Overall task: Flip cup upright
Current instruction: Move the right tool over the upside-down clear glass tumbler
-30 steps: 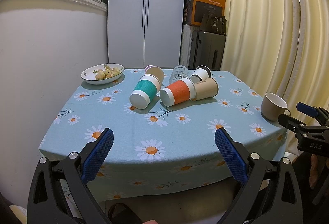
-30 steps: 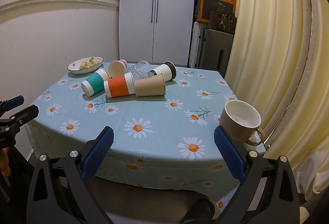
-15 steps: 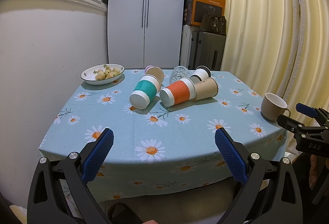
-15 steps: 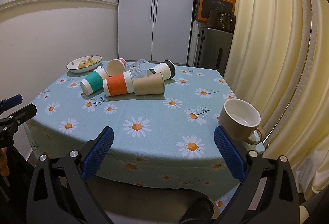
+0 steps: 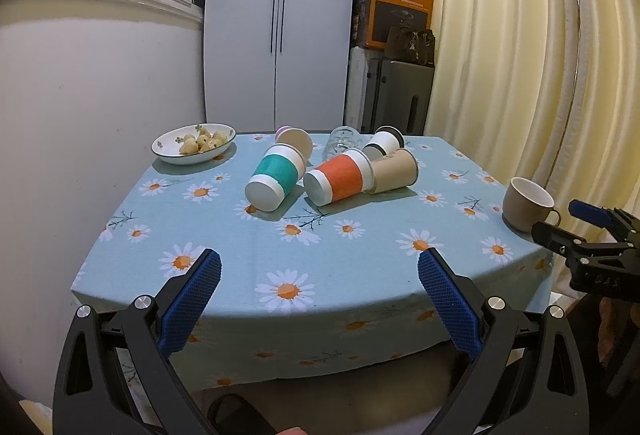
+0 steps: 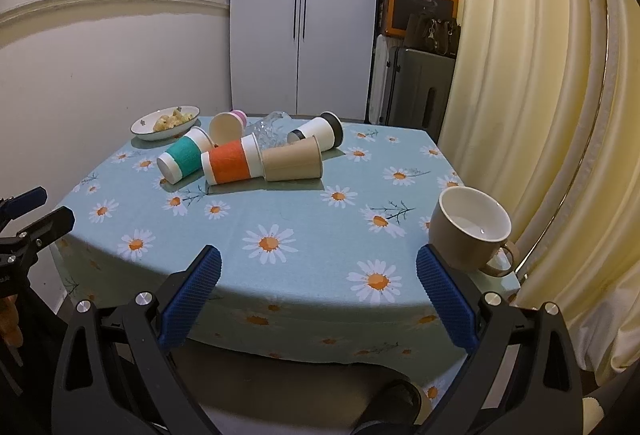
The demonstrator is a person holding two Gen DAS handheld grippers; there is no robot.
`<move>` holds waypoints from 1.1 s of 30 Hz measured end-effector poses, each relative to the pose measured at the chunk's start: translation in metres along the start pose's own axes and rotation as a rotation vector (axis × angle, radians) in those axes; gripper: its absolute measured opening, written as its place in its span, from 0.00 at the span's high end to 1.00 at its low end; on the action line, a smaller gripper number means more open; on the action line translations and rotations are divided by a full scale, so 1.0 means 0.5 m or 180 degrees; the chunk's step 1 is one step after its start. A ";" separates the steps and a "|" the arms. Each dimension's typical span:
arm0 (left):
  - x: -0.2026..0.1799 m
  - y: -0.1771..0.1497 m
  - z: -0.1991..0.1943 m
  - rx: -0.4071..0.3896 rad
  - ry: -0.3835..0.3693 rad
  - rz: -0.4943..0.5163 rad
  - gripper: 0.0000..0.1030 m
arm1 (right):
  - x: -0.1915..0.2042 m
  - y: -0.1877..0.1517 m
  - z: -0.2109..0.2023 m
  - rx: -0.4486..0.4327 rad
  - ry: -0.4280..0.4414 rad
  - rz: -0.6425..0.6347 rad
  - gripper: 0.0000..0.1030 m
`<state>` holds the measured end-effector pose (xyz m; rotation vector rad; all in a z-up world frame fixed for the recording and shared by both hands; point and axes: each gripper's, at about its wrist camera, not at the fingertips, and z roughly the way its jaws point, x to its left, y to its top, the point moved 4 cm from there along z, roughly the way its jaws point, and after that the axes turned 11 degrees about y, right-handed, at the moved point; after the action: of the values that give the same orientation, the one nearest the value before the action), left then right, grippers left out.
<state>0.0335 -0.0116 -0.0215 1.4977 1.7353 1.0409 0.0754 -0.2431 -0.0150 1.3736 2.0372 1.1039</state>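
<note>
Change from the earlier frames: in the right wrist view the table and cups sit slightly lower and the mug slightly larger than a second ago; the left wrist view is nearly unchanged.

Left gripper point(image 5: 319, 277): lower centre of its own view, jaws spread wide, blue ribbed pads point(image 5: 191, 299) apart over the near table edge, holding nothing, touching nothing. It shows again at the left edge of the right wrist view point(image 6: 24, 213).

Right gripper point(image 6: 318, 275): lower centre of its own view, jaws wide, empty; its right pad point(image 6: 444, 295) overlaps the mug's base in the picture, contact not determinable.

Teal-sleeved white paper cup point(image 5: 276, 177): centre of the left wrist view, lying on its side, base toward the camera, long axis running away and to the right.

Orange-sleeved white paper cup point(image 5: 338, 177): just right of the teal one, on its side, base toward the camera.

Plain brown paper cup point(image 5: 394, 171): on its side, touching the orange cup.

Black-rimmed white paper cup point(image 6: 318, 133), pink-banded paper cup point(image 6: 228, 127), clear glass point(image 5: 342, 141): behind the row, all tipped over.

Beige ceramic mug point(image 6: 470, 231): upright, right side of the frame, near the table edge.

White bowl of food point(image 5: 192, 145): upper left of the table.

Light blue daisy-print tablecloth point(image 5: 360, 263): covers the table.
</note>
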 end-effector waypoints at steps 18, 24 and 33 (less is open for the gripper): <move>-0.004 0.004 0.070 0.0678 -0.0497 -0.0070 0.06 | -0.034 0.047 0.064 0.0423 0.0485 0.0470 0.06; 0.034 0.051 0.134 0.0943 -0.0841 -0.0343 0.06 | -0.058 0.137 0.131 0.0529 0.0807 0.0742 0.06; 0.028 0.211 0.209 0.0845 -0.1164 -0.0199 0.07 | -0.083 0.305 0.309 0.1179 0.1446 0.1560 0.06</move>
<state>0.1725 0.0249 0.0177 1.6608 1.6861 0.4776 0.2895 -0.1957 0.0158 2.0413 2.3786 1.3883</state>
